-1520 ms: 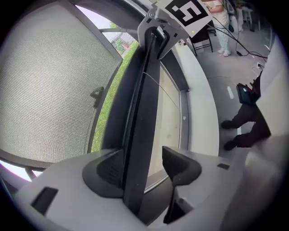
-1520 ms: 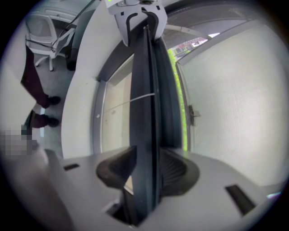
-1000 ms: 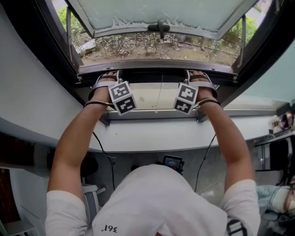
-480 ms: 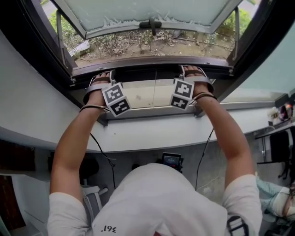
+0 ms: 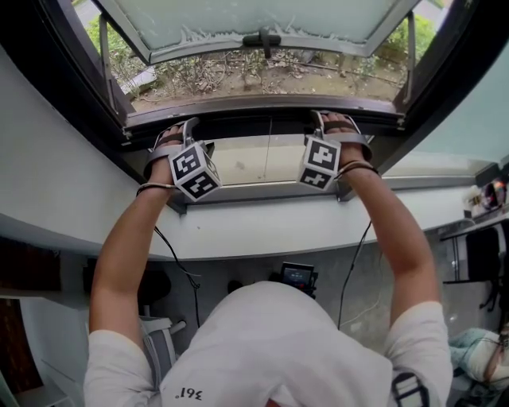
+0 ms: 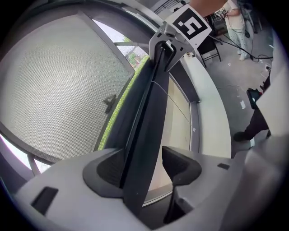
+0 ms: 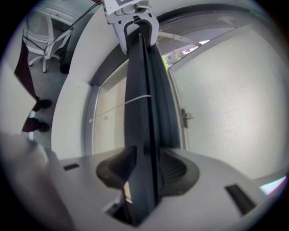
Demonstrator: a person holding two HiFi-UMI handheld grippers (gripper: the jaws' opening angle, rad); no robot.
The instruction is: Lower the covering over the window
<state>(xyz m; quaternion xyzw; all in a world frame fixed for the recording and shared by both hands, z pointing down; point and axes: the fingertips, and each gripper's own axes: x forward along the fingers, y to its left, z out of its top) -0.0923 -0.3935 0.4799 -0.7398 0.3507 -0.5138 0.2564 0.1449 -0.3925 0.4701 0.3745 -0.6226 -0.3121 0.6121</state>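
Observation:
A long dark bar (image 5: 254, 127) of the window covering runs across the window opening, just under the frame's top edge. Both grippers reach it from below. My left gripper (image 5: 181, 129) straddles the bar (image 6: 144, 122): one pad (image 6: 108, 169) lies against it, while the other pad (image 6: 180, 164) stands off with a gap. My right gripper (image 5: 330, 121) is shut on the same bar (image 7: 141, 90), a pad on each side (image 7: 145, 169). Each gripper view shows the other gripper at the bar's far end, the right (image 6: 169, 43) and the left (image 7: 135, 22). A thin cord (image 5: 270, 155) hangs below the bar.
The glass sash (image 5: 254, 24) is swung outward, its handle (image 5: 262, 38) at mid-edge, with ground and plants beyond. A white sill (image 5: 262, 230) runs below the hands. A chair (image 5: 159, 334) stands lower left and a cluttered desk (image 5: 485, 207) at the right.
My left gripper has rolled a little on the bar, so its marker cube shows another face. The bar and my right gripper sit where they were.

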